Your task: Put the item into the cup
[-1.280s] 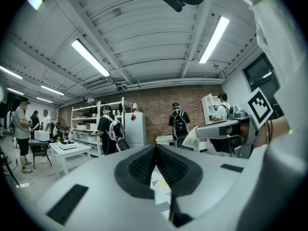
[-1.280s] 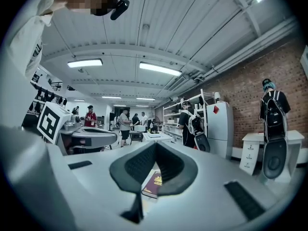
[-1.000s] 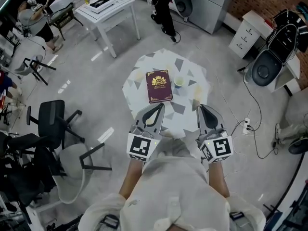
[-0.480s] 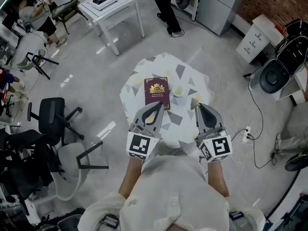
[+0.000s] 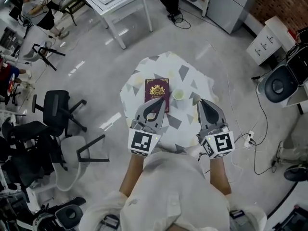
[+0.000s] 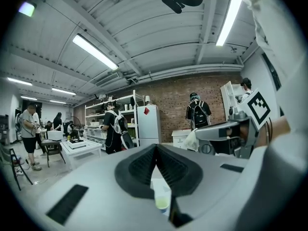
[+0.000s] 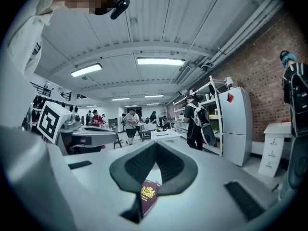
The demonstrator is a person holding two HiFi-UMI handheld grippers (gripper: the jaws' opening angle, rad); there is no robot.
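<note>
**Hazards before pick-up.** My left gripper [image 5: 158, 102] and right gripper [image 5: 201, 102] hang over the near edge of the bench [image 5: 144, 69], fingers pressed together and holding nothing. The cup [image 5: 178, 95] stands just beside the maroon booklet [image 5: 157, 91]; I cannot clearly make out any smaller item. Risk: reaching in with the fingers unopened may tip the light cup or shove the booklet.

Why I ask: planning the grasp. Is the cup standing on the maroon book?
No, the cup stands on the table beside the maroon book, apart from it.
</note>
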